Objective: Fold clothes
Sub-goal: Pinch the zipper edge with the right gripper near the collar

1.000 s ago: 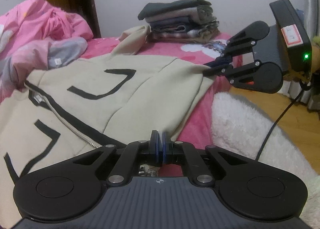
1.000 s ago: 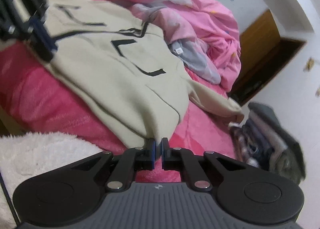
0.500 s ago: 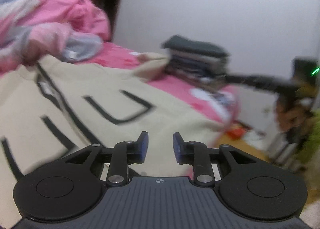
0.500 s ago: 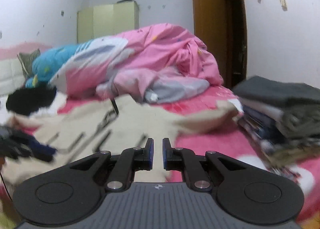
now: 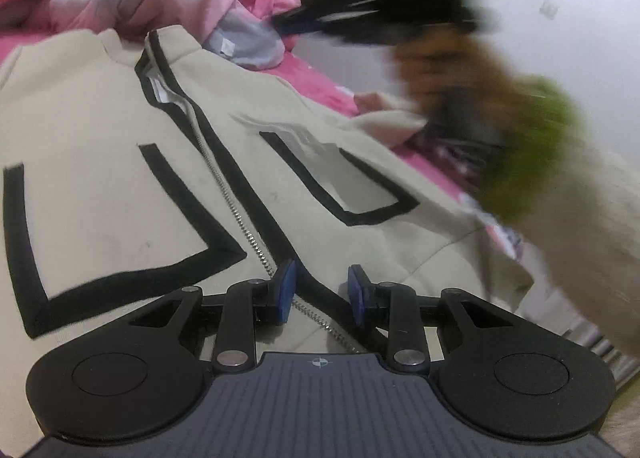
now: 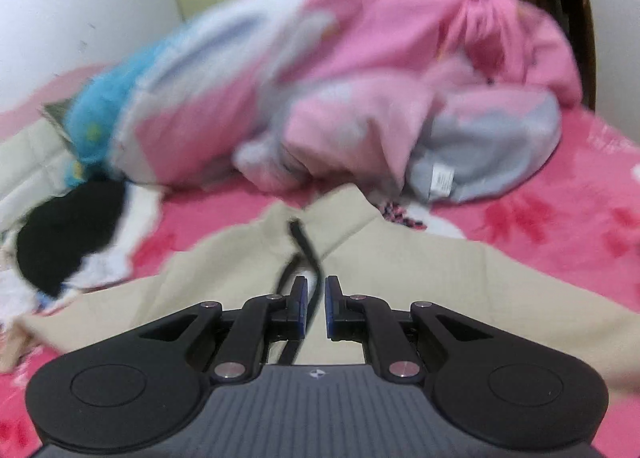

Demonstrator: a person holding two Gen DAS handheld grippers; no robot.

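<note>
Cream zip jacket (image 5: 132, 193) lies spread front-up on the bed (image 6: 540, 225), collar toward the heaped pink duvet (image 6: 360, 69), black trim and metal zipper (image 5: 236, 213) running down its middle. Far sleeve trails off toward the bed's right edge, blurred there.

Left tongs (image 5: 320, 292): jaws moderately wide, nothing between them, hanging just over the zipper line low on the jacket's front. Right tongs (image 6: 316, 308): jaws narrow, a slim gap, empty, above the chest below the collar. In the left view the right tongs pass as a dark smear, upper right.

Handling, judged: thick fleece-like knit, soft and limp, moderately heavy for cloth; it will sag and drag on the pink sheet rather than slide. Zipper teeth are the one stiff, slick line, a poor place to pinch. Better hold: doubled fabric at shoulder seam or hem corner, or the sleeve cuff, taking a full bite so the weight does not pull free.
</note>
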